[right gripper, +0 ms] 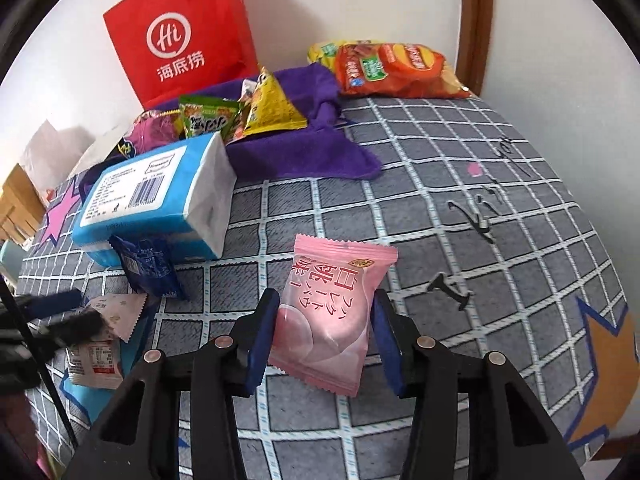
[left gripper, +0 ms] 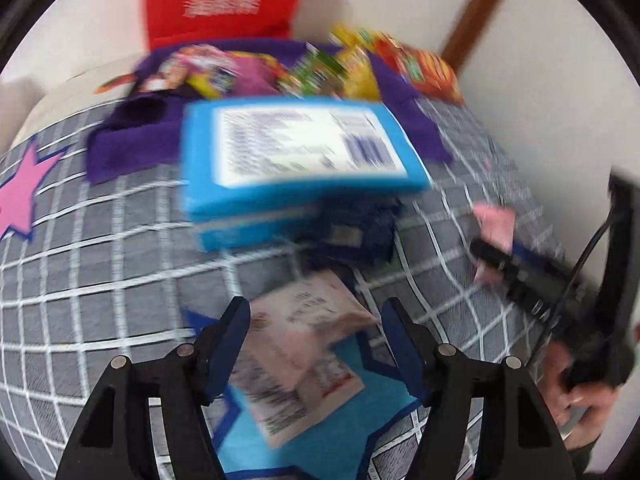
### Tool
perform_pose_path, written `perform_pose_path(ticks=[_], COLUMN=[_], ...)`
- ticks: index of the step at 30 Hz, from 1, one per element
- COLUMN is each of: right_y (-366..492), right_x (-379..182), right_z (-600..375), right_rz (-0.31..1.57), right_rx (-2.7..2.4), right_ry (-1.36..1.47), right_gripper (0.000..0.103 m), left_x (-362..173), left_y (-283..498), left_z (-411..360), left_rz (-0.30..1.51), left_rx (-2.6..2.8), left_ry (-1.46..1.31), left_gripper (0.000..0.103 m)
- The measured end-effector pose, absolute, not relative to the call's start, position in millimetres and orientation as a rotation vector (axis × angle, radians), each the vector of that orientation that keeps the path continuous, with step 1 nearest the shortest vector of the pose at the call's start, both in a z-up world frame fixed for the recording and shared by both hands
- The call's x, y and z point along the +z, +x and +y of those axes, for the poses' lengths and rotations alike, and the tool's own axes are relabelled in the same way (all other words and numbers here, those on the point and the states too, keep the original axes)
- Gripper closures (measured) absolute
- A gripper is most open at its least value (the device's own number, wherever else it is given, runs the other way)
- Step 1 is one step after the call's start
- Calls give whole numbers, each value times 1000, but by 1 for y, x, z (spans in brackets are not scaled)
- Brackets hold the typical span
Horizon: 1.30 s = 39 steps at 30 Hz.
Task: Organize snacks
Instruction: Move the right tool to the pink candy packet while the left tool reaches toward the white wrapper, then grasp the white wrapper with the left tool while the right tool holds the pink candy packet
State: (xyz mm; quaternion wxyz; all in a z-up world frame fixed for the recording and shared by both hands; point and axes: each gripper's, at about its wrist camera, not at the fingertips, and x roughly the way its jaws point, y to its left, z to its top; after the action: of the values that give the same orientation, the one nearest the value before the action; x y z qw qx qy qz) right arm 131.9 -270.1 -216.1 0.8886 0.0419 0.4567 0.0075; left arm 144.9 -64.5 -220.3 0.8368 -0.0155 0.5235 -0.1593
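My right gripper (right gripper: 324,330) is open, its fingers on either side of a pink peach snack packet (right gripper: 332,312) that lies on the checked cloth; I cannot tell if the pads touch it. My left gripper (left gripper: 316,334) is open over a pale pink snack packet (left gripper: 304,360) lying flat on a blue star patch. The left wrist view is motion-blurred. A dark blue packet (right gripper: 146,266) leans against a blue tissue pack (right gripper: 160,196). The right gripper and pink packet also show in the left wrist view (left gripper: 494,226).
Several small snack bags (right gripper: 240,114) lie on a purple towel (right gripper: 304,152) at the back. An orange chip bag (right gripper: 396,70) sits far right by the wall. A red paper bag (right gripper: 180,36) stands against the wall. The grey checked cloth (right gripper: 460,208) covers the surface.
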Motion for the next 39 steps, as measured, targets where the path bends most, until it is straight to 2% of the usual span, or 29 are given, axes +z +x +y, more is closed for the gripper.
perform_pose_path(ticks=[3,6,8,12,22,26,30,33,36,38,39], right_y=[128,126,126,124,121,121,123,122,122,123,123], right_x=[-213,-212,-212,-212,-204,-198,-196,-195,-196,-198,-198], right_z=[-274,-278,-279,-279,-271,-264,-259,-259,-263,-267,-268], right_rz=[939,938,940,939,926,915,917,917,922,926,927], right_rx=[11,6,5,4,14,30,38,35,24,16,13], right_ry=[86,94,94,80,67,54,52,42,42,43,44], right_gripper=[56,56,56,56,56,56,56,56,56,56,56], left_x=[-233,-240,-240,-234,-209,-199,-211,-220,-224,-225,-226], left_y=[140,142,145,147,133,129,143,150,156,162,164], left_z=[-80,-81,-79,-71,-40,-33,-37,-42,-50,-56,-60], left_rz=[1120,1122,1108,1082,1014,986,1019,1023,1013,1011,1016], left_rx=[-336,-318,-300,-313,-371,-375,-397,-405,-379,-378,-380], left_ry=[63,51,34,3,-75,-88,-122,-124,-91,-66,-54], left_gripper=[34,37,44,80,91,91,91,82,67,66,61])
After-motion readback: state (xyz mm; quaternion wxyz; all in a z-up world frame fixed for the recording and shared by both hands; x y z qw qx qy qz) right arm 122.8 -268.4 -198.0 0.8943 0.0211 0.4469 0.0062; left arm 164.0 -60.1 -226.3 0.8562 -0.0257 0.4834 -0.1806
